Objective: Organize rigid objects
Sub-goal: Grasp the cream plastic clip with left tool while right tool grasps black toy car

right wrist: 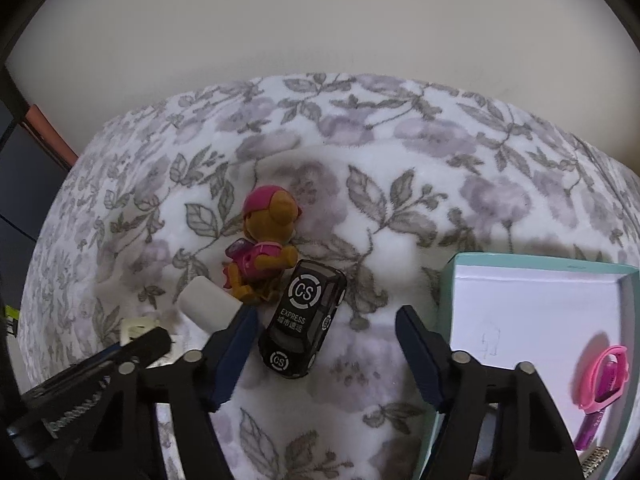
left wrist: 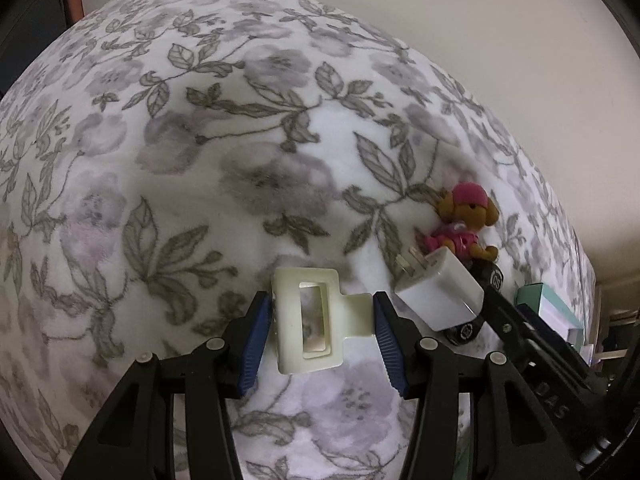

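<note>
Left gripper [left wrist: 322,334] clamps a cream hair clip [left wrist: 310,320] between its blue pads, held over the floral blanket [left wrist: 180,152]. Right gripper [right wrist: 326,354] has jaws apart, nothing pinched, the black toy car [right wrist: 304,318] lying on the blanket between its fingers nearer the left one. Just past the car: white charger [right wrist: 208,308] on its left, toy dog in pink cap [right wrist: 264,248] touching the car's far end; teal box [right wrist: 536,268] at right holds a pink band [right wrist: 604,376].

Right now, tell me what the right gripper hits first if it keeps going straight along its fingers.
Most likely the black toy car: it lies between the open fingers of the right gripper, nearer the left one. Depth is hard to judge, so a finger could instead meet the floral blanket first.
</note>
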A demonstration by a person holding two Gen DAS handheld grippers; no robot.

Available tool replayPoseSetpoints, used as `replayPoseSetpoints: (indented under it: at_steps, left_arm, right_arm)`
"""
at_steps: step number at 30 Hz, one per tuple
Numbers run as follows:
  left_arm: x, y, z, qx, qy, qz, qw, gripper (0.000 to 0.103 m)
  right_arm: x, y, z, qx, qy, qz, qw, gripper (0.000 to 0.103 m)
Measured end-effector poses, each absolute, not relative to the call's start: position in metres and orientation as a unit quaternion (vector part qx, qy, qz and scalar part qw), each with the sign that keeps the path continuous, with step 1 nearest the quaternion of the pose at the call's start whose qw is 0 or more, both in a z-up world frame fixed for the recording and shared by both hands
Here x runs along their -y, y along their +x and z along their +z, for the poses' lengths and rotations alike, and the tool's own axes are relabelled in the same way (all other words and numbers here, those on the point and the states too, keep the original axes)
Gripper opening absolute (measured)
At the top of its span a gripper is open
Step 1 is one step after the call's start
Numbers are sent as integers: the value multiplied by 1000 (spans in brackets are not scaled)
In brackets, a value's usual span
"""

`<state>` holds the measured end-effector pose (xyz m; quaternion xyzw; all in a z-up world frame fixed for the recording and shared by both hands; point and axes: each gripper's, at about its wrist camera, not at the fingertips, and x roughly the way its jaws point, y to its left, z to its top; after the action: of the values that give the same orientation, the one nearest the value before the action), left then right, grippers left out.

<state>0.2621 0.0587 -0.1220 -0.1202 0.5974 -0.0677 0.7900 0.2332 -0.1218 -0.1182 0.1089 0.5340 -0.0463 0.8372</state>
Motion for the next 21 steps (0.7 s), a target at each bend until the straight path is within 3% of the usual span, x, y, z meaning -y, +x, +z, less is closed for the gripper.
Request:
replayPoseSetpoints:
  at_steps: [10, 16, 21]
  left_arm:
    - [-59, 264, -124, -595, -114, -64, 793, 54]
    - [-52, 267, -130, -593, -91, -56, 798, 54]
    - [-47, 272, -131, -590, -80, -51, 802, 53]
  right_arm:
    - [106, 243, -135, -544, 82, -57, 833, 61]
    - [99, 239, -132, -538, 71, -49, 838, 44]
    - [96, 229, -133, -535, 74, -43, 840, 44]
